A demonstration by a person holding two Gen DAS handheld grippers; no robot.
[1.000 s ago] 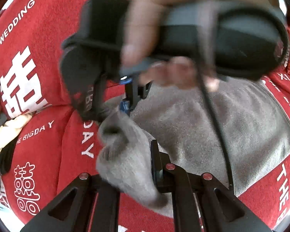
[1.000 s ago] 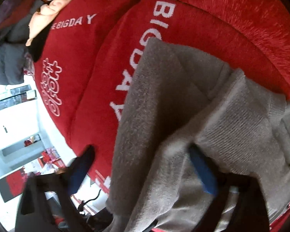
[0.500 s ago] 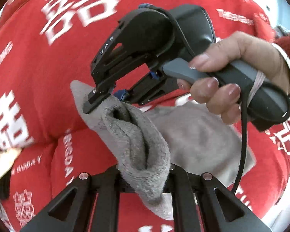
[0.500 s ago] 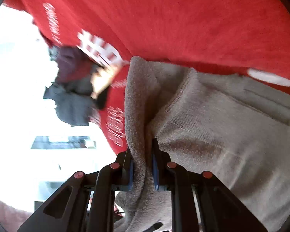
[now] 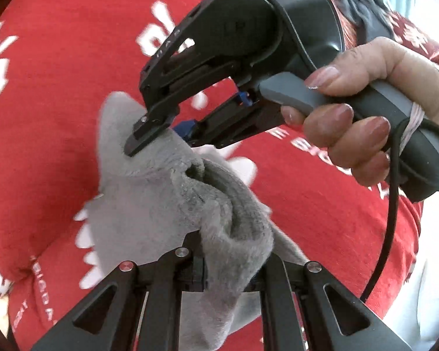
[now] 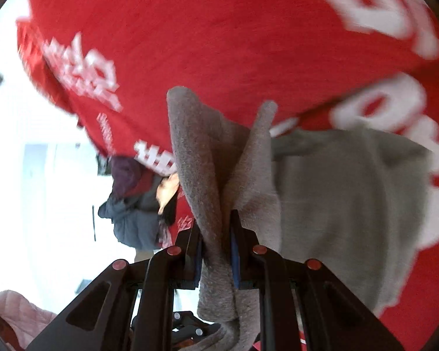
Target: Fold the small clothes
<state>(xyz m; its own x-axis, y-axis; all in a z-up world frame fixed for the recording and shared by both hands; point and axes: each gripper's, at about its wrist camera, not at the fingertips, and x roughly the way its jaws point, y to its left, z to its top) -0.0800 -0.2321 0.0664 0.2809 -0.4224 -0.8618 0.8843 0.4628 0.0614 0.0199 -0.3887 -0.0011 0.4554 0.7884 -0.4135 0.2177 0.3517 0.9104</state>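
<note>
The left tongs (image 5: 234, 266) are pinching a bunched fold of the grey garment (image 5: 149, 204), the fabric bulging up between the two black fingers and spilling over them toward the camera. The right tongs (image 6: 216, 251) are pressed together on another edge of the same grey garment (image 6: 336, 204); in the right wrist view a doubled ridge of cloth stands up from between the blue-padded fingers (image 6: 235, 251), and in the left wrist view those right tongs (image 5: 161, 134) reach in from the upper right, tips nipping the cloth at its far edge. A bare hand (image 5: 363, 111) with polished nails wraps the grey handle of that right tool, one finger on its trigger, and a black cable (image 5: 392, 219) hangs from the handle's end. The garment is one single piece, soft, fuzzy, plain grey knit, held up between the two tongs with its body hanging slack over the red cover (image 5: 58, 93) behind it. That red cover (image 6: 219, 29) carries white printing: "THE BIGDA" can be read at the top of the left wrist view, with more of the same phrase partly legible lower down, beside large white characters that are too blurred to read. In the right wrist view, a heap of dark clothes (image 6: 134, 210) lies beyond the cover's edge and a pink quilted fabric (image 6: 17, 313) sits at the lower left corner.
</note>
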